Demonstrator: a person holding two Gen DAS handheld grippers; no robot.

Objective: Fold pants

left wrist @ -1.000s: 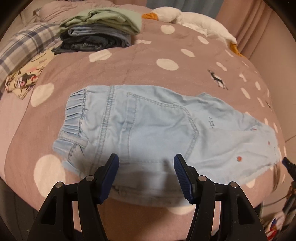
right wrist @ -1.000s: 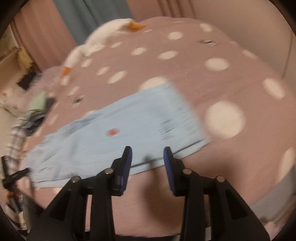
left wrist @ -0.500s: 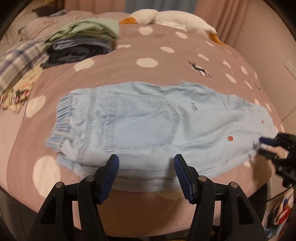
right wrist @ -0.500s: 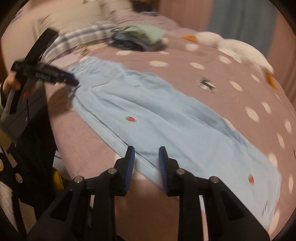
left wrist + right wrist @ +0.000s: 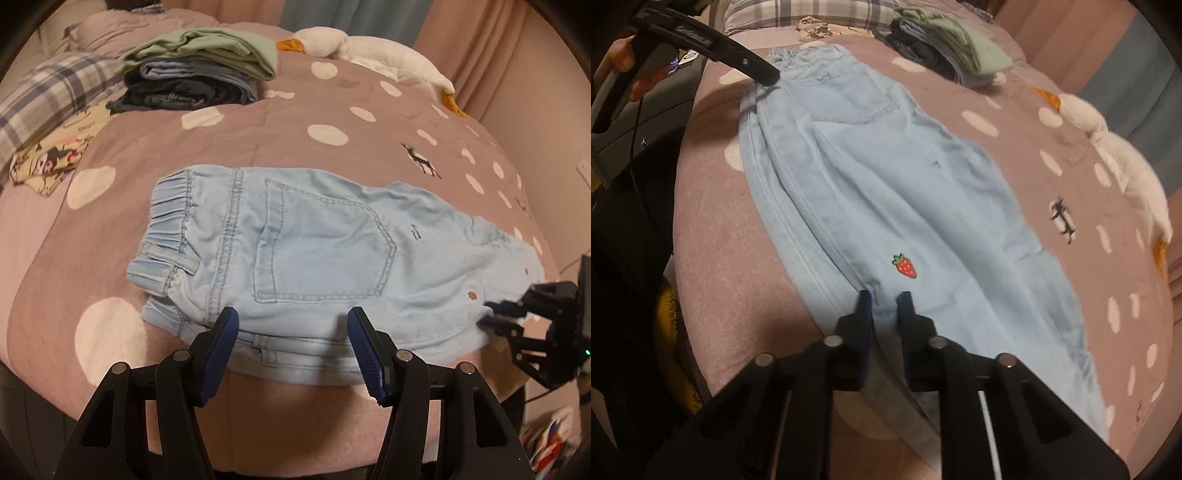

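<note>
Light blue denim pants (image 5: 332, 251) lie flat on the dotted mauve blanket (image 5: 258, 140), folded leg on leg, waistband to the left. My left gripper (image 5: 291, 332) hovers open over the near edge by the seat, nothing between its pads. In the right wrist view the pants (image 5: 886, 177) run away from me, with a strawberry patch (image 5: 905, 266) close by. My right gripper (image 5: 885, 299) is closing on the near leg edge, denim puckered between its narrow jaws. The right gripper (image 5: 489, 319) also shows at the leg end, and the left gripper (image 5: 764, 74) near the waistband.
A stack of folded clothes (image 5: 199, 70) sits at the back of the bed, beside a plaid pillow (image 5: 48, 96) and a printed cloth (image 5: 51, 162). A white goose plush (image 5: 369, 48) lies along the far side. The bed's front edge drops off just below the pants.
My right gripper swung and rolled from the hem end to the near edge of the leg, its jaws narrowing onto the denim. It came into the left wrist view. The left gripper stayed open.
</note>
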